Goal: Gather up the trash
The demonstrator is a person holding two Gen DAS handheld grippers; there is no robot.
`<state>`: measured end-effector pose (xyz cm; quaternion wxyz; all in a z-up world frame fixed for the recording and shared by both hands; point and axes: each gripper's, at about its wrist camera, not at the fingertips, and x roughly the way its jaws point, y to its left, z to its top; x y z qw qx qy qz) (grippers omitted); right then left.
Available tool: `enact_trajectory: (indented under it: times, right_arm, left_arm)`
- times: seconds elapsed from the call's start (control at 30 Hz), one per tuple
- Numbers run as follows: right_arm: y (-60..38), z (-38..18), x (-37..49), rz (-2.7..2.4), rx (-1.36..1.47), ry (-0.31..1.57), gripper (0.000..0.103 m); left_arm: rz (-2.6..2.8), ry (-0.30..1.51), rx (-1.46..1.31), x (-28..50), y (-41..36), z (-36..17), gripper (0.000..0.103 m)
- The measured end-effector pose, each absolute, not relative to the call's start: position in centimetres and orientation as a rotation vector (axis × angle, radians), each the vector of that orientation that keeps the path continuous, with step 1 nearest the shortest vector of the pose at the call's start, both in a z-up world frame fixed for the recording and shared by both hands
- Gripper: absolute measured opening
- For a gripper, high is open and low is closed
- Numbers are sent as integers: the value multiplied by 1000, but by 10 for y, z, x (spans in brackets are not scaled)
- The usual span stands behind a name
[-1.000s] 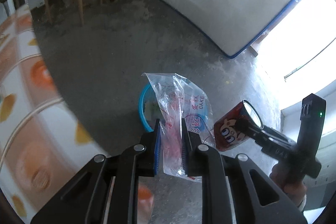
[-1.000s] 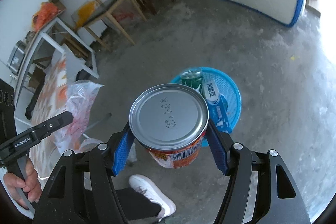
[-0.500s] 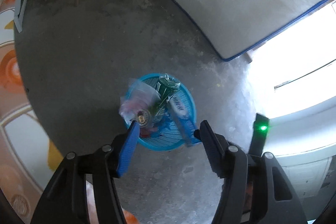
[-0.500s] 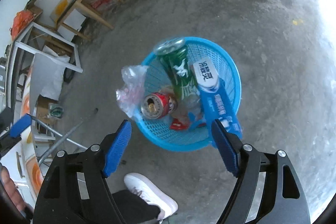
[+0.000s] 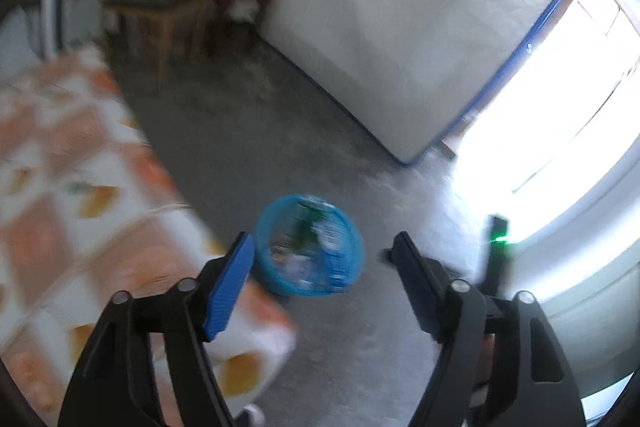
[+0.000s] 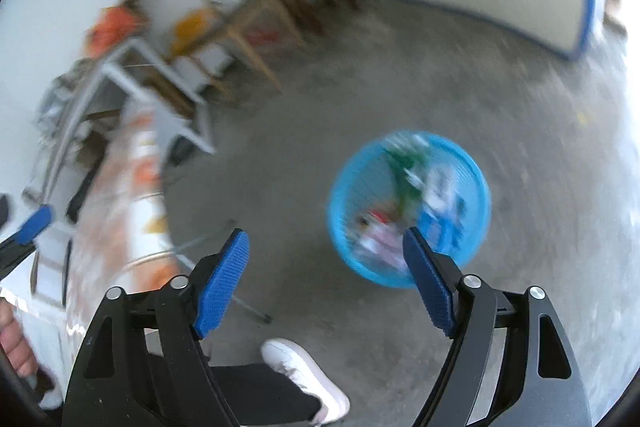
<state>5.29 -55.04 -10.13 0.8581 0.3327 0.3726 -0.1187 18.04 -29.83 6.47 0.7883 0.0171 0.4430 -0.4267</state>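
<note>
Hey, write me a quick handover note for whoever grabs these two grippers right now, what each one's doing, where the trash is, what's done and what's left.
Left gripper: open, nothing between the jaws, which have just been opening.
Right gripper: open and empty too, jaws also just opened wider.
Blue basket stands on the concrete floor beside the patterned table. It holds blurred trash: something green, something red, a blue package.
Done: nothing is left in either gripper.
Left: check the table for more trash; both views are too blurred to tell what remains.

Grey concrete floor point(image 6: 400, 79) bears a blue basket point(image 6: 478, 183) of trash
</note>
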Motion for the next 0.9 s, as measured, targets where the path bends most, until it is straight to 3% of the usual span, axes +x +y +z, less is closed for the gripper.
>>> enact_trajectory:
  times: [0.13, 0.2, 0.33, 0.67, 0.9]
  right_arm:
    - [-499, -49, 48, -129, 568, 679, 88]
    - [-473, -26, 47, -84, 497, 641, 94]
    - [-413, 12, 46, 8, 368, 567, 95]
    - [-313, 33, 46, 26, 192, 540, 95]
    - [-292, 9, 28, -155, 76, 721, 95]
  left_arm:
    - [-793, 892, 51, 157, -233, 70, 77]
    - [-726, 878, 17, 147, -200, 74, 84]
    - [-533, 809, -55, 115, -128, 82, 97]
    - [-280, 750, 18, 62, -75, 69, 98]
    - [-241, 720, 7, 48, -87, 51, 98]
